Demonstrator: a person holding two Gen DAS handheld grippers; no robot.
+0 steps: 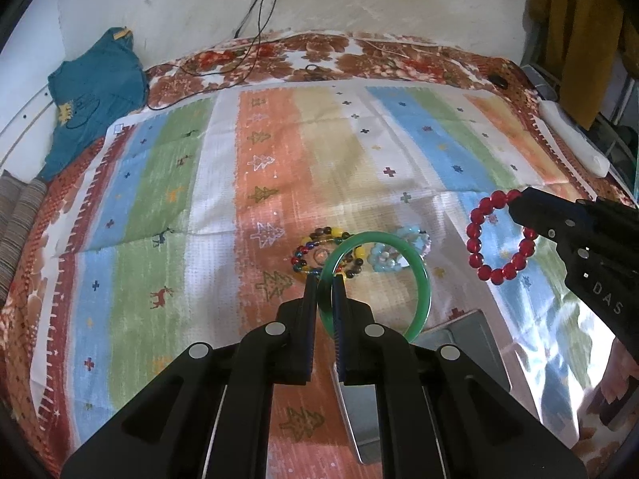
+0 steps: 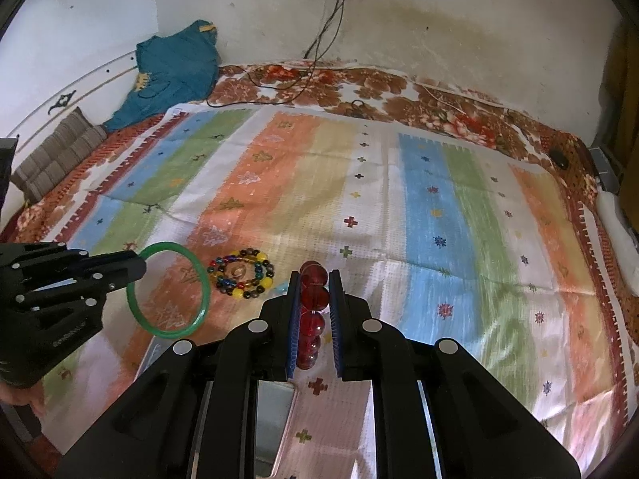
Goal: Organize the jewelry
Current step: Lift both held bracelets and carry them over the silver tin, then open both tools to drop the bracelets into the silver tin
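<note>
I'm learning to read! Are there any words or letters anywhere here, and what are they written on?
"DAS": white letters on the side of the right hand-held gripper, seen from the left wrist.
Small raised lettering on the side of the left hand-held gripper, seen from the right wrist: too blurred to read.
Nothing else carries text.

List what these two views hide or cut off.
- Pale blue bracelet: left wrist view, partly behind the green bangle; right wrist view, only a sliver beside the right tongs.
- Shiny tray: both views, covered by tongs and cut off below.
- Red bead bracelet: right wrist view, mostly between pads.
</note>
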